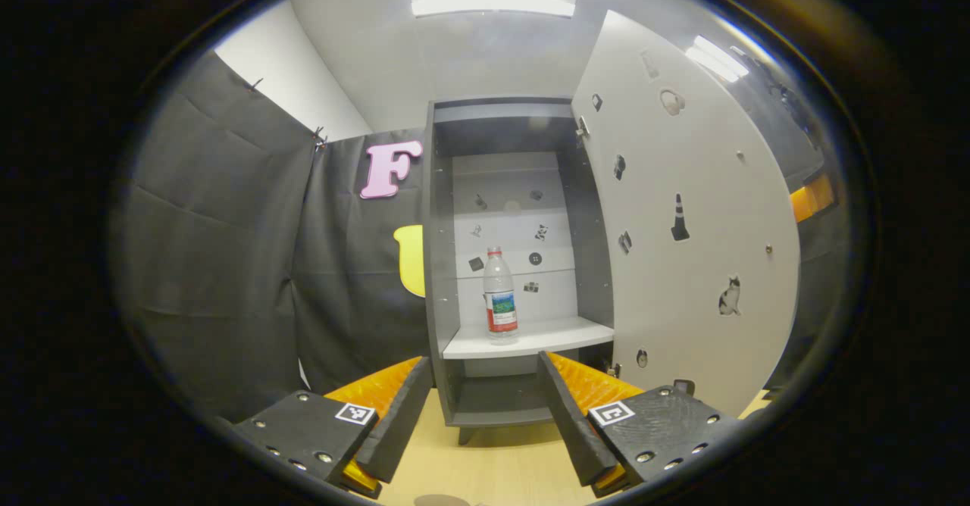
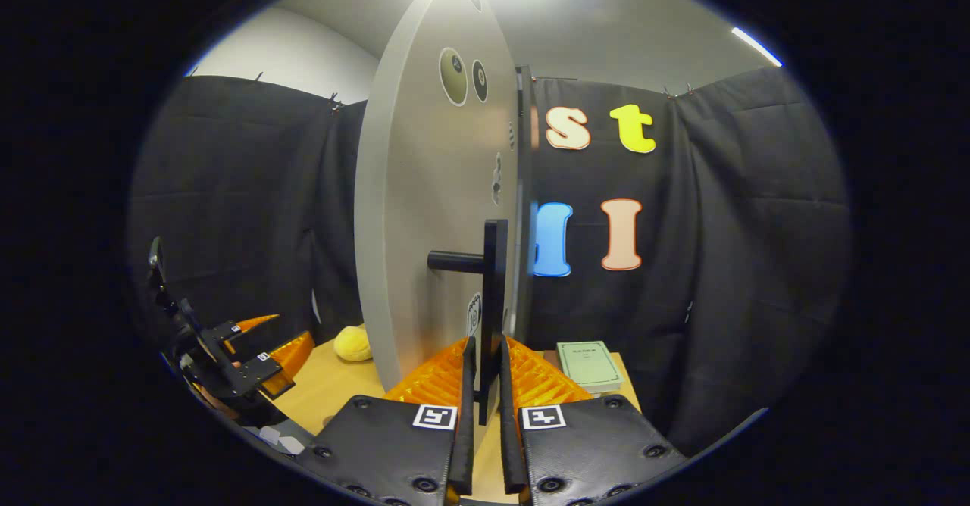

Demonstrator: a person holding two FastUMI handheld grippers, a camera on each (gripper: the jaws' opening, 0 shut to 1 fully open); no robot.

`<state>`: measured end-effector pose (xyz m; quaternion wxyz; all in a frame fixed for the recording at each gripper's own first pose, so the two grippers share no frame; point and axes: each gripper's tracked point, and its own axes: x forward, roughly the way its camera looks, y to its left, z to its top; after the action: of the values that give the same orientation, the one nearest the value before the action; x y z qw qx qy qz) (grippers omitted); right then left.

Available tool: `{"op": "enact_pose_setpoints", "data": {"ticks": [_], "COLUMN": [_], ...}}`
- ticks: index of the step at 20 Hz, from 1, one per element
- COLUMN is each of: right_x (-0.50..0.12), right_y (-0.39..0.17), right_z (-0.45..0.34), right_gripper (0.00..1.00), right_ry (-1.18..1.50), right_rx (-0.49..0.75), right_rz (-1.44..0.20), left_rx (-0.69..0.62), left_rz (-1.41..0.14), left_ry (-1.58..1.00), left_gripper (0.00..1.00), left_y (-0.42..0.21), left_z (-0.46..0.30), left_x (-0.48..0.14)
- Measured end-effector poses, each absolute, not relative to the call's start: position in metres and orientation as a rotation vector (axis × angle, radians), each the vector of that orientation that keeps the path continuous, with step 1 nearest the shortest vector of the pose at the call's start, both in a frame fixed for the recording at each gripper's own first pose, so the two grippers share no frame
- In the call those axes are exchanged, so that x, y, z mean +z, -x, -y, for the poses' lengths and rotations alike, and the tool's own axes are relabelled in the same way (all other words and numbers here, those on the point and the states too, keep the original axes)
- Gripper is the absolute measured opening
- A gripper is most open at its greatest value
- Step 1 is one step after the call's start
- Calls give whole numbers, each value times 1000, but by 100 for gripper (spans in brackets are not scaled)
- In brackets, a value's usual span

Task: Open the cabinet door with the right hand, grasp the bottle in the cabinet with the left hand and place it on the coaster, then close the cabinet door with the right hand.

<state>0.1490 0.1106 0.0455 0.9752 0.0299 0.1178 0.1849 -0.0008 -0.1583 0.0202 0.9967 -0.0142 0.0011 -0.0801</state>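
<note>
Left gripper view: cabinet [image 1: 443, 263] stands on the worktop [image 1: 485, 468], grey carcass with pale back panel dotted with small stickers. Its door [image 1: 697, 210] is swung wide to the right, inner face showing more stickers, a cone and a cat among them. One pale shelf [image 1: 561, 335] sits partway up the opening. Bottle [image 1: 500, 294] stands upright on that shelf, toward its left half, clear with a red cap and a coloured label, nothing touching it. Left tongs [image 1: 481, 407] are released, fingers spread wide, aimed at the cabinet opening and well short of the bottle. Right gripper view: door [image 2: 432, 210] seen nearly edge-on, outer face to the left, with a dark handle [image 2: 492, 294] standing off it on a short post. Right tongs [image 2: 485, 392] are closed to a narrow gap about the lower end of the handle bar; cannot tell whether both fingers press on it. Left tongs [image 2: 269, 339] appear far off at lower left, held open above the worktop [image 2: 333, 392]. A green book [image 2: 589, 364] lies on the worktop right of the door; a small yellow soft object [image 2: 352, 343] lies left of it.
</note>
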Motion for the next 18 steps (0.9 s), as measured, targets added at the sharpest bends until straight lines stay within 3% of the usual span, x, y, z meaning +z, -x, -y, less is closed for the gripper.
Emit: {"op": "enact_pose_setpoints", "data": {"ticks": [1, 2, 4, 8, 10, 12, 13, 14, 15, 18], "right_x": [43, 40, 45, 47, 45, 46, 48, 47, 48, 47], "right_y": [-149, -145, -135, -136, -134, -139, -142, -139, -142, -152], "right_z": [-113, -122, -137, -125, -120, -108, -102, -102, -94, -61], "right_gripper": [11, 11, 17, 22, 34, 61, 84, 94, 100, 96], "right_ry": [-86, -133, -221, -197, -195, -192, -195, -206, -198, -187], "right_rx": [389, 425, 499, 509, 513, 480, 461, 462, 418, 270], "right_rz": [-249, -269, -276, -243, -234, -216, -201, -199, -190, -169], "left_rx": [-158, -154, -142, -115, -108, -116, -120, -125, -130, -142], "left_rz": [-2, -3, -5, 14, 23, 23, 22, 20, 22, 50], "left_ry": [28, 28, 21, -15, -35, -34, -27, -18, -11, -9], "left_gripper": [84, 84, 84, 84, 84, 87, 87, 87, 86, 87], "left_y": [1, 1, 4, 6, 8, 7, 4, -7, -18, -54], "left_z": [162, 165, 173, 178, 179, 183, 186, 188, 191, 193], "left_x": [21, 21, 24, 35, 39, 43, 46, 47, 49, 58]}}
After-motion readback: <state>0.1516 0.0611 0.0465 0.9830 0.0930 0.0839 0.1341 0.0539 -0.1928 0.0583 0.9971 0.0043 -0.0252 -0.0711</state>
